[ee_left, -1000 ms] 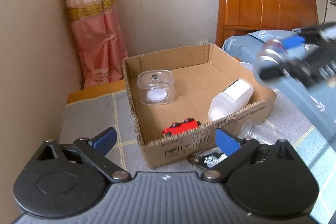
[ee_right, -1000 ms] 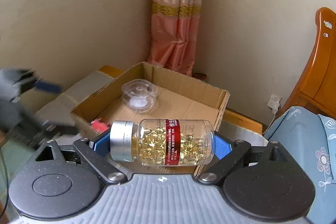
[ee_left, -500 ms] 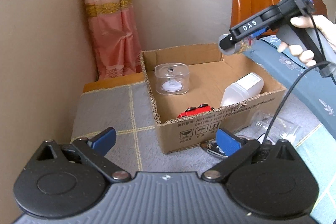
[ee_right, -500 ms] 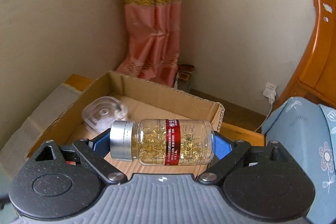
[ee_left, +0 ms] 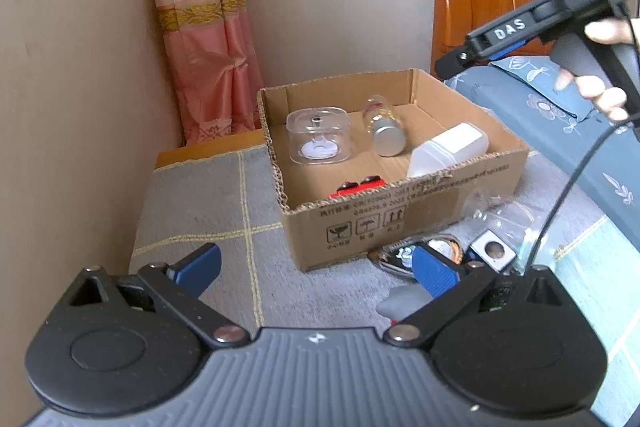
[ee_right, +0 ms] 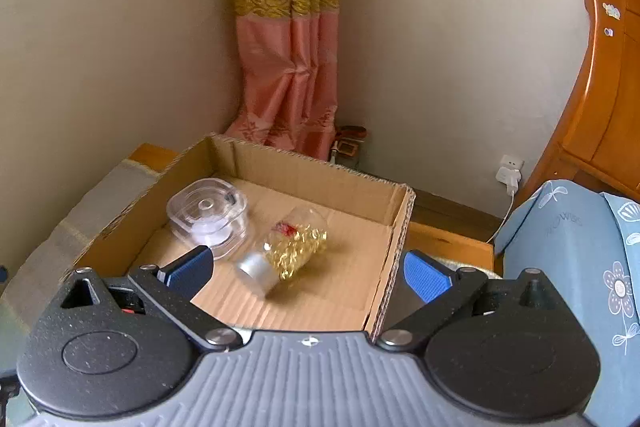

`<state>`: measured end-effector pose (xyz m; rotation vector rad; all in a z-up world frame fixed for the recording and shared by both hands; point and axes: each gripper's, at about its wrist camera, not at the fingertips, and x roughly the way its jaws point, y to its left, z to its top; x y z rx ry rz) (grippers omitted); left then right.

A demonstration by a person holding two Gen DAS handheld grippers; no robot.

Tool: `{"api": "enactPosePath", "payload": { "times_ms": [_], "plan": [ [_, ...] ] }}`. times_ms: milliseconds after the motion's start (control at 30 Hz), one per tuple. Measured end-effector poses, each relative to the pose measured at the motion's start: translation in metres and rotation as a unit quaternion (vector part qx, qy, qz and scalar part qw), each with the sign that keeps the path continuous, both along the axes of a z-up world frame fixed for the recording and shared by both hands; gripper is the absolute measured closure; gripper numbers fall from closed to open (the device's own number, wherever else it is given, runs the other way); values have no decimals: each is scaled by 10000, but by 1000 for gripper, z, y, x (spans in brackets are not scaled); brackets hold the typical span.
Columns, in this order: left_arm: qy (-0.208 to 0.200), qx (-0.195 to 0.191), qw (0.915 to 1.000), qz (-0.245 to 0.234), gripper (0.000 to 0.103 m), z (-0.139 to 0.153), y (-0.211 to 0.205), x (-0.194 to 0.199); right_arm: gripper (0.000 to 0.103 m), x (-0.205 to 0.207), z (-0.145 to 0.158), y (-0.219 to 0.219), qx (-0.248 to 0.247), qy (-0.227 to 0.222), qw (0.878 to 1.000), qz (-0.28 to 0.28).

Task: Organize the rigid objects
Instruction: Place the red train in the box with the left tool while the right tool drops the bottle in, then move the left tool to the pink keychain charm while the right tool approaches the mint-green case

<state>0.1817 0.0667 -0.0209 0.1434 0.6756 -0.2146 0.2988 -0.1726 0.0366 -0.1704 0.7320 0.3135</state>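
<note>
A clear pill bottle point(ee_right: 286, 249) with a silver cap and gold capsules lies in the open cardboard box point(ee_right: 394, 227); it also shows in the left wrist view point(ee_left: 383, 125). My right gripper point(ee_right: 308, 273) is open and empty above the box's near right side; in the left wrist view it point(ee_left: 452, 61) hangs above the box's back right corner. My left gripper point(ee_left: 316, 267) is open and empty in front of the box point(ee_left: 400, 215).
In the box lie a clear round container point(ee_left: 318, 141), a white bottle point(ee_left: 448, 149) and a red toy point(ee_left: 360, 187). Small items and clear plastic bags point(ee_left: 492, 227) lie on the grey cloth right of the box. A bed with blue bedding point(ee_left: 560, 115) stands at the right.
My right gripper has opened and let go of the pill bottle, which now lies in the box. My left gripper has backed away from the box a little.
</note>
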Motion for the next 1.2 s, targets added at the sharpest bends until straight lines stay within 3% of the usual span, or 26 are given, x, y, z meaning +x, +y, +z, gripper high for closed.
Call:
{"api": "enactPosePath", "payload": {
  "times_ms": [400, 667, 867, 1000, 1200],
  "plan": [
    [82, 66, 9999, -82, 2, -9, -16, -35, 0, -110, -18, -14, 406, -61, 9985, 373],
    [204, 31, 9995, -234, 2, -16, -27, -55, 0, -179, -74, -27, 276, 334, 9985, 335],
    [349, 64, 9991, -236, 2, -21, -34, -66, 0, -201, -116, -30, 99, 669, 9977, 101],
    [482, -43, 9987, -162, 2, -19, -35, -70, 0, -203, -126, -31, 150, 774, 9969, 82],
    [598, -150, 9981, -82, 1, -20, -37, -76, 0, -211, -130, -23, -109, 582, 9978, 293]
  ]
}}
